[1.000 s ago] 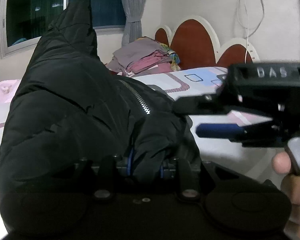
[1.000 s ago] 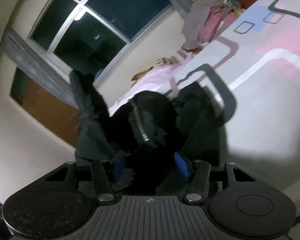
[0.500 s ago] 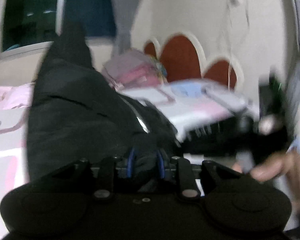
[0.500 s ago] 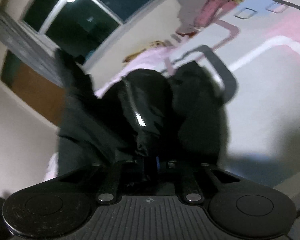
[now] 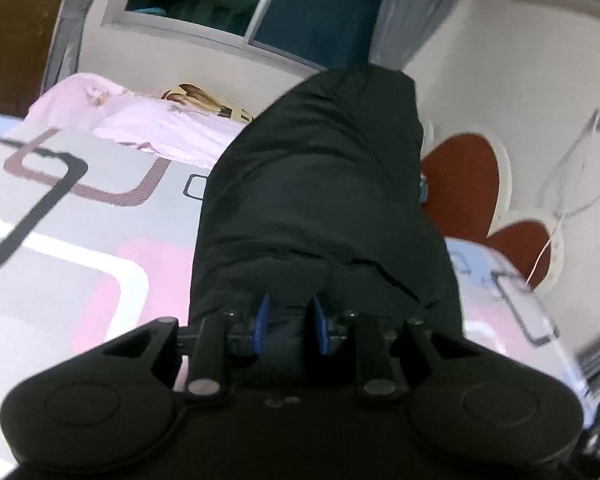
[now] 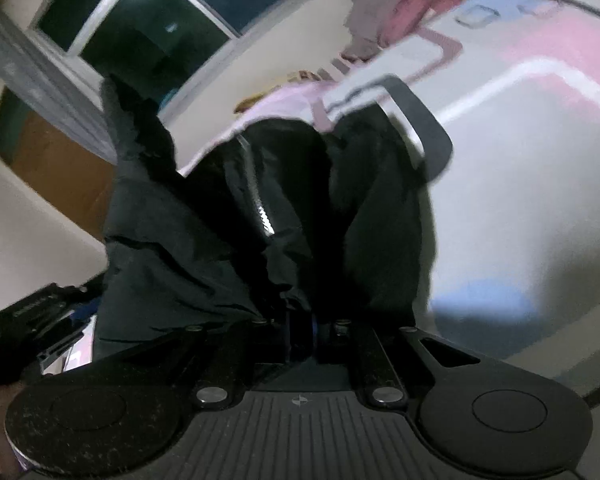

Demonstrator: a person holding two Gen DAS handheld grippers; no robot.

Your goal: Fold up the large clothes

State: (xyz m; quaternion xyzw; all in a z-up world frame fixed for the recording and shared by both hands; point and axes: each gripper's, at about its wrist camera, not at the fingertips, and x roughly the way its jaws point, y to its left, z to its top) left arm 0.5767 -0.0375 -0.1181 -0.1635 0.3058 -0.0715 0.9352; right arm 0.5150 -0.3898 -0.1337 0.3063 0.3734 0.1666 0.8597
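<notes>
The bed (image 5: 80, 248) is carrying a black padded jacket (image 5: 320, 184), which is rising off the patterned cover in a tall fold straight ahead of both grippers. The left gripper (image 5: 288, 322) is clamping a bunch of the jacket's edge between its blue pads. The right gripper (image 6: 300, 334), its jaws having just closed, is pinching jacket fabric beside the zipper (image 6: 262, 212).

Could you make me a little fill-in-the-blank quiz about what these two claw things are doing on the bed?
1. Both grippers are clamped on a black ____.
2. The left gripper has ____ pads.
3. The silver strip running down the fabric before the right gripper is a ____.
4. The garment hangs over a patterned ____.

Missing words: jacket; blue; zipper; bed
</notes>
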